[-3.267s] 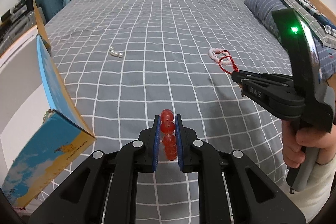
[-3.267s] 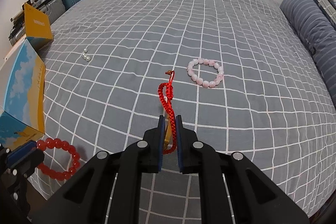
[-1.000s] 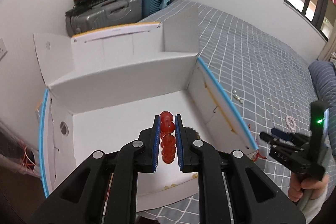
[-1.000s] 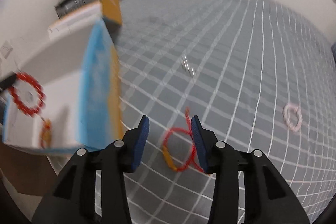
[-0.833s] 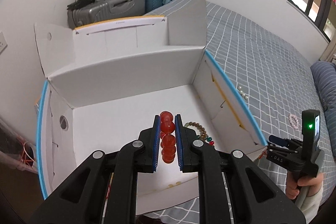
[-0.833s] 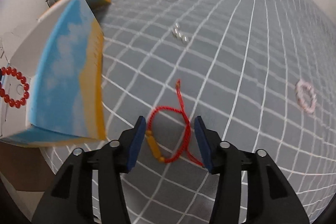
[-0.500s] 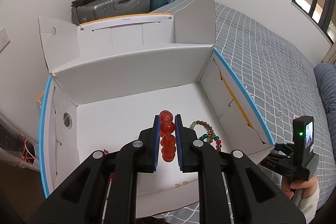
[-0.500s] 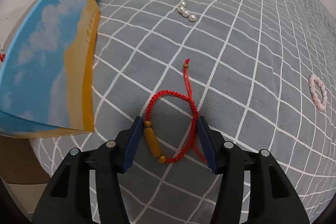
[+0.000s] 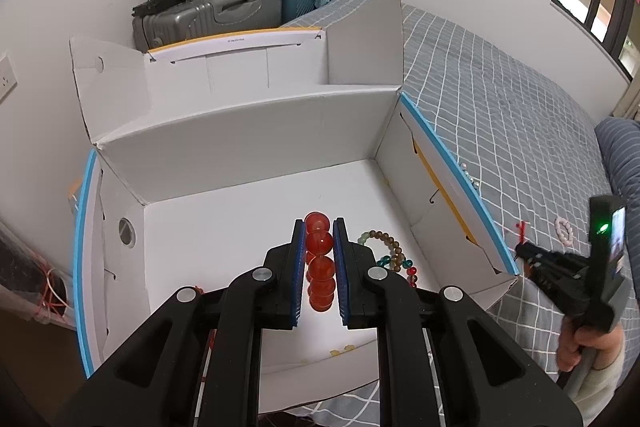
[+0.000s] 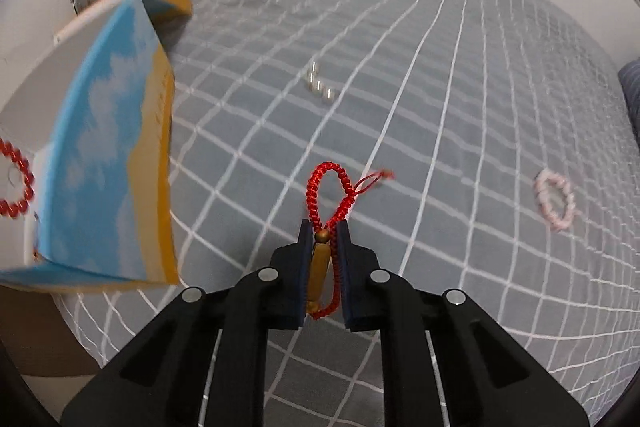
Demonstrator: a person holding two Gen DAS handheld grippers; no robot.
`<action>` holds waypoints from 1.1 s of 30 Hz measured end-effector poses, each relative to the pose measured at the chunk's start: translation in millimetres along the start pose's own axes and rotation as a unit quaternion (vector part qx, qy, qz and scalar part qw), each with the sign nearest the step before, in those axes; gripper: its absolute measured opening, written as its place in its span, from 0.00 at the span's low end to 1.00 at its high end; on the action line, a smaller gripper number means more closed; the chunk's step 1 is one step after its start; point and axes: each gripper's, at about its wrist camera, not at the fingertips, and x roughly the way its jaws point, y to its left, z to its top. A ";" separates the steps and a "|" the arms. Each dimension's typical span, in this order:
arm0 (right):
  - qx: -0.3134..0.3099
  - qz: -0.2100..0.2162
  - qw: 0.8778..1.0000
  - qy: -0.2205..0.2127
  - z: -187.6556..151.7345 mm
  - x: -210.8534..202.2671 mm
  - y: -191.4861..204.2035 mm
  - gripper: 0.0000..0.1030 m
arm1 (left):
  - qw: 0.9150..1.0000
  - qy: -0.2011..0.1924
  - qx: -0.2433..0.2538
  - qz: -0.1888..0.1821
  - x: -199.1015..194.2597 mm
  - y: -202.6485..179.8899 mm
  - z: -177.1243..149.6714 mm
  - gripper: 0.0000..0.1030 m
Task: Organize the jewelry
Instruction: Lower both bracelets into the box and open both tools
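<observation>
My left gripper [image 9: 319, 227] is shut on a red bead bracelet [image 9: 320, 267] and hangs over the open white box [image 9: 248, 147], above its floor. A brown and green bead bracelet [image 9: 390, 251] lies inside the box. Just past the box's right wall, low over the bed, is my right gripper [image 10: 323, 227]. Its jaws are closing on a red cord bracelet [image 10: 326, 187], the pads pressing its gold tube bead while the loop sticks out ahead. A pink bead bracelet [image 10: 556, 203] and a few pearls [image 10: 320, 87] lie on the bedspread.
The box's blue and orange outer wall [image 10: 108, 155] stands close to the left of my right gripper. The grey checked bedspread [image 10: 440, 67] stretches ahead. Suitcases [image 9: 208, 11] are stacked behind the box against the wall. A striped pillow [image 9: 624, 155] lies at the far right.
My right gripper came down over the red cord bracelet with its jaws apart, then shut on it and lifted it slightly. The left gripper has stayed over the box with the red beads.
</observation>
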 end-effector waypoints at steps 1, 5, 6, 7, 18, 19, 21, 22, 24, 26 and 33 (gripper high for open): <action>0.000 0.000 1.000 -0.006 2.9 -5.3 0.2 0.11 | 1.000 -0.001 0.001 0.001 -0.7 0.3 0.3 0.13; -0.008 0.005 0.999 -0.039 20.3 -30.6 10.3 0.11 | 1.000 -0.004 0.000 0.005 -3.7 2.0 1.2 0.13; -0.012 0.007 0.999 -0.047 25.7 -35.7 15.3 0.11 | 1.000 -0.004 -0.001 0.006 -4.4 3.1 1.5 0.13; -0.015 0.008 0.998 -0.052 30.4 -39.0 20.4 0.11 | 1.000 -0.005 -0.002 0.008 -5.6 4.1 1.8 0.13; -0.087 0.057 0.989 -0.109 54.0 -92.8 106.3 0.11 | 0.999 -0.009 -0.025 0.025 -14.8 25.5 -1.9 0.13; -0.094 0.062 0.988 -0.110 54.1 -94.9 113.6 0.11 | 0.999 -0.009 -0.027 0.026 -14.8 28.0 -2.7 0.13; -0.107 0.072 0.986 -0.110 53.1 -96.7 131.3 0.11 | 0.999 -0.007 -0.031 0.030 -14.1 33.4 -4.4 0.13; -0.115 0.077 0.984 -0.108 52.5 -96.4 141.1 0.11 | 0.999 -0.006 -0.035 0.032 -13.8 36.5 -5.9 0.13; -0.125 0.083 0.983 -0.105 50.7 -95.3 155.3 0.11 | 0.999 -0.003 -0.041 0.036 -12.8 43.5 -8.6 0.13; -0.135 0.089 0.982 -0.099 50.1 -89.8 169.4 0.11 | 0.998 -0.001 -0.047 0.039 -12.0 49.1 -11.5 0.13; -0.153 0.101 0.981 -0.068 42.4 -64.7 199.4 0.11 | 0.997 0.009 -0.064 0.047 -7.5 69.0 -23.1 0.13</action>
